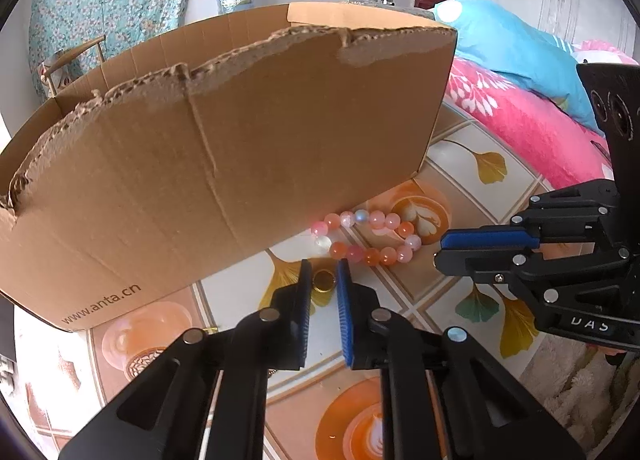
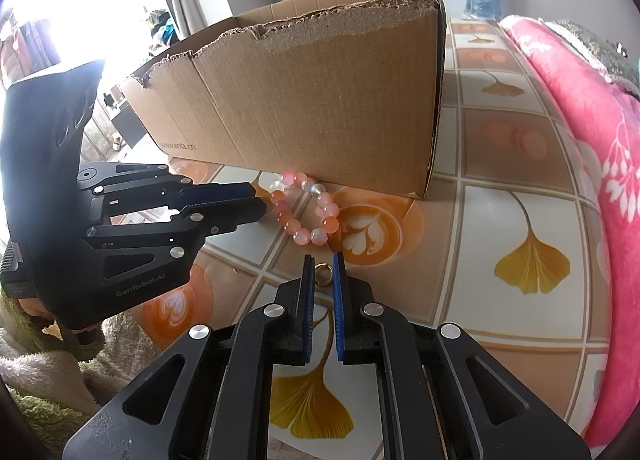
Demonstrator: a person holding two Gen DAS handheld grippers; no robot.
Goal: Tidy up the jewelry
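Note:
A pink and orange bead bracelet [image 1: 366,238] lies on the tablecloth beside the torn cardboard box [image 1: 224,148]; it also shows in the right wrist view [image 2: 306,212], at the foot of the box [image 2: 320,100]. My left gripper [image 1: 324,276] has a gold ring [image 1: 323,281] between its narrowly parted fingertips; whether the pads press it I cannot tell. My right gripper [image 2: 323,272] likewise has a gold ring [image 2: 322,273] between its fingertips. Each gripper shows in the other's view, the right gripper [image 1: 442,250] at the right and the left gripper [image 2: 260,202] at the left, both pointing at the bracelet.
The table carries a tablecloth [image 2: 520,220] printed with ginkgo leaves and coffee cups. A pink blanket [image 2: 592,132] and a blue pillow [image 1: 512,44] lie along the right side. A fluffy sleeve [image 2: 48,372] is at lower left.

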